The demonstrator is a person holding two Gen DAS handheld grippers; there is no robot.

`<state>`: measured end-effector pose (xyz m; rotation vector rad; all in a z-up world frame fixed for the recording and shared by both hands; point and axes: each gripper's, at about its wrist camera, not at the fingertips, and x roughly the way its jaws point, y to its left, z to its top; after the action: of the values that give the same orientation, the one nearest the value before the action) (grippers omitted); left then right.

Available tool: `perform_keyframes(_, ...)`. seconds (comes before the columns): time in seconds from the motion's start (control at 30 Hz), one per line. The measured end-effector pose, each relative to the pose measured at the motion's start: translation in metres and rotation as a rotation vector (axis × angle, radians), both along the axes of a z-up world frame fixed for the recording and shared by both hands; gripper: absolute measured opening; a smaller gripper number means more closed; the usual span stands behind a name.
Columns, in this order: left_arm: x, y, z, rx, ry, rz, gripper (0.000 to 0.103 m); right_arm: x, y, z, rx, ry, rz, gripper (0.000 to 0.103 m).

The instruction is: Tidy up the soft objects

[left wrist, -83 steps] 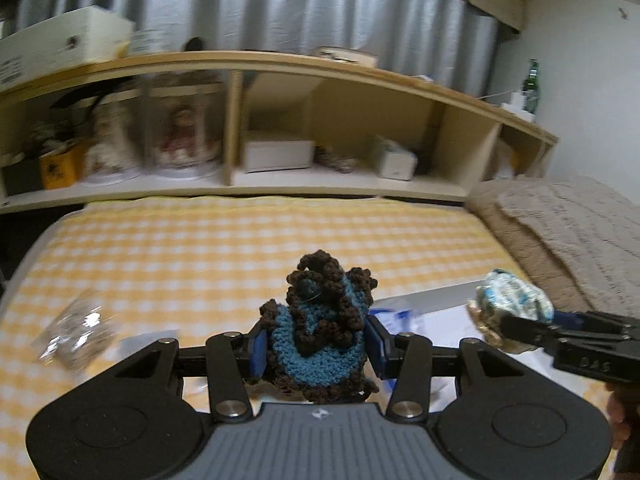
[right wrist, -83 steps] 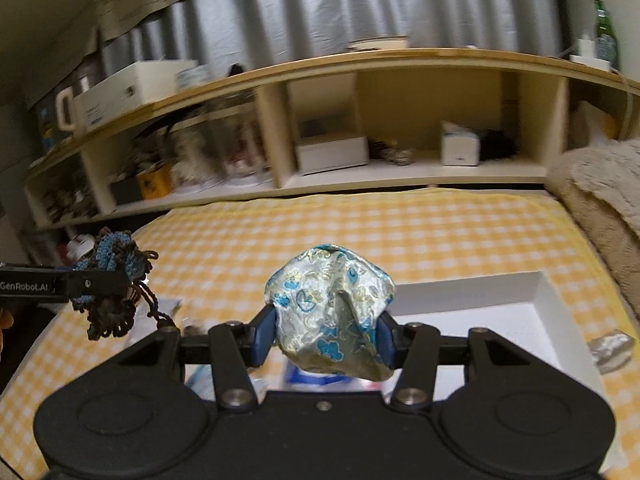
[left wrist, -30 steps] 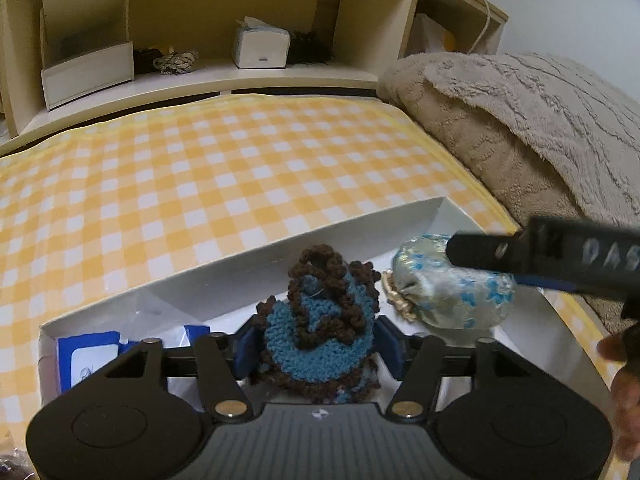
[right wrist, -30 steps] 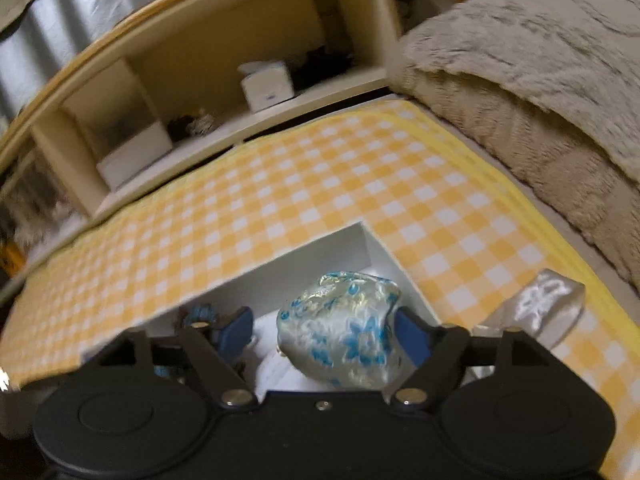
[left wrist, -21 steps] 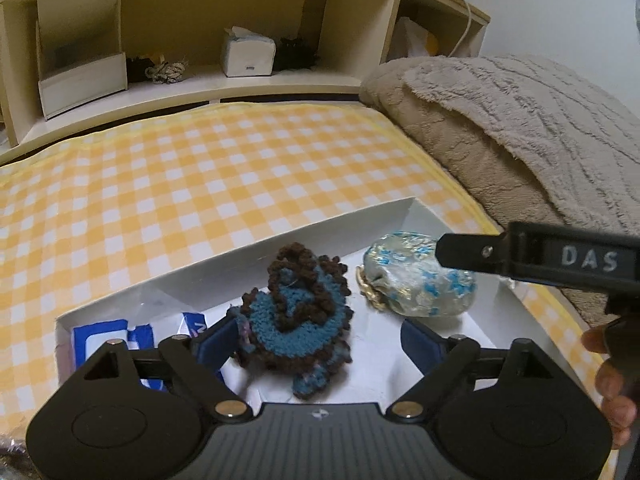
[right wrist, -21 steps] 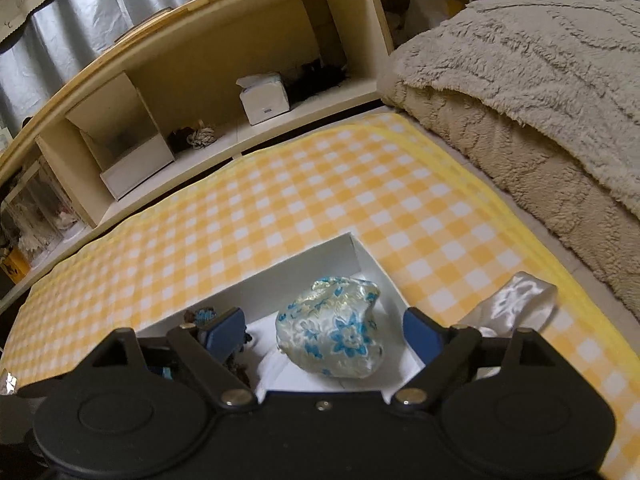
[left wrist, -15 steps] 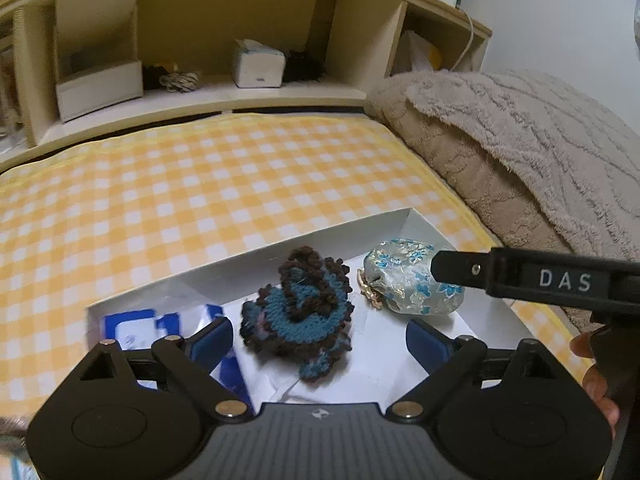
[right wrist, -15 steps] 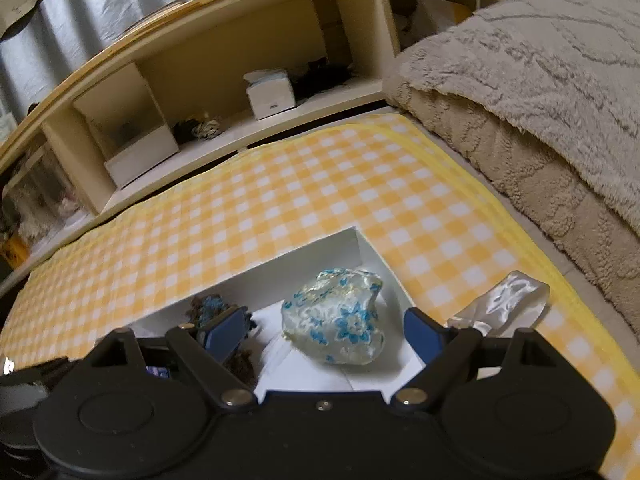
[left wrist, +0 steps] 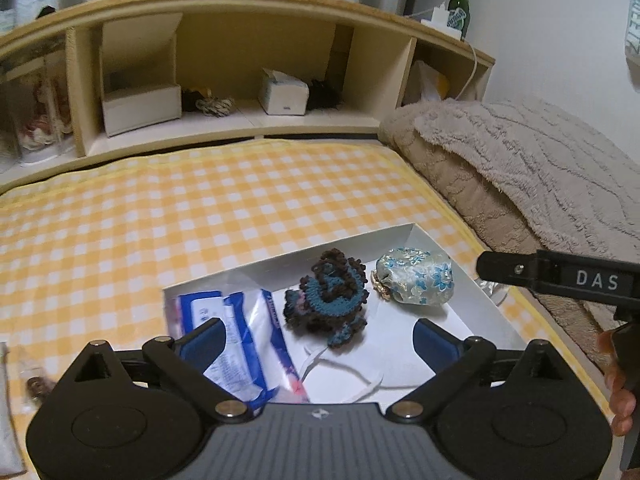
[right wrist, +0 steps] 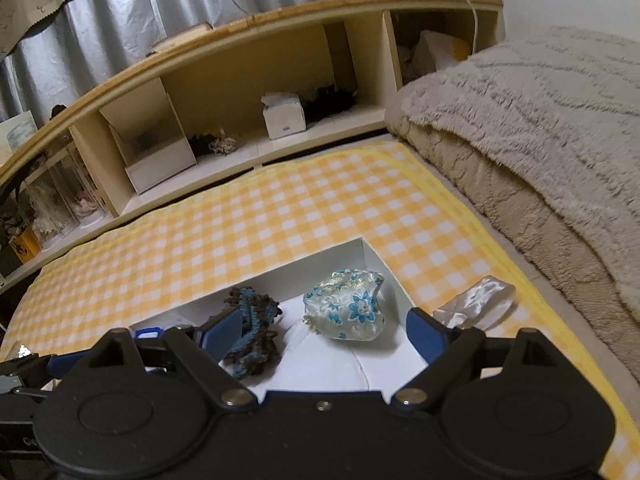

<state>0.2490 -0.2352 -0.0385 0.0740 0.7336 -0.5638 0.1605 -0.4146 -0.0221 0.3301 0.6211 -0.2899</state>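
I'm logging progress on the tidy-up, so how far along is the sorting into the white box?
Done: the crocheted pouch and the floral satin pouch lie side by side in the white box, beside a plastic packet. In hand: nothing; the left gripper and right gripper are both open. Left: a shiny white pouch on the checked cloth, outside the box.

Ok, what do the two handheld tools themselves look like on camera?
Both are matte black with blue finger pads. The left tool has a ribbed grey body and silver pivot screws. The right tool has a smooth black body; from the left wrist view its side reads DAS in white. No cables show.
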Motion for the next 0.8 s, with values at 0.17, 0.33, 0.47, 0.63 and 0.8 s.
perform_keyframes(0.17, -0.018, 0.021, 0.015, -0.007, -0.016, 0.018, 0.102, -0.022, 0.015, 0.015, -0.025, -0.026, 0.006, 0.092)
perform_keyframes(0.33, -0.033, 0.042, 0.029, -0.023, -0.025, 0.042, 0.103, -0.043, 0.030, 0.025, -0.039, -0.038, 0.020, 0.092)
perform_keyframes(0.47, -0.047, 0.061, 0.041, -0.035, -0.033, 0.053, 0.103, -0.062, 0.043, 0.035, -0.069, -0.047, 0.031, 0.093)
perform_keyframes(0.63, -0.067, 0.079, 0.051, -0.040, -0.046, 0.060, 0.103, -0.084, 0.059, 0.046, -0.104, -0.057, 0.046, 0.097)
perform_keyframes(0.8, -0.086, 0.092, 0.057, -0.039, -0.068, 0.077, 0.103, -0.106, 0.075, 0.057, -0.145, -0.062, 0.070, 0.101)
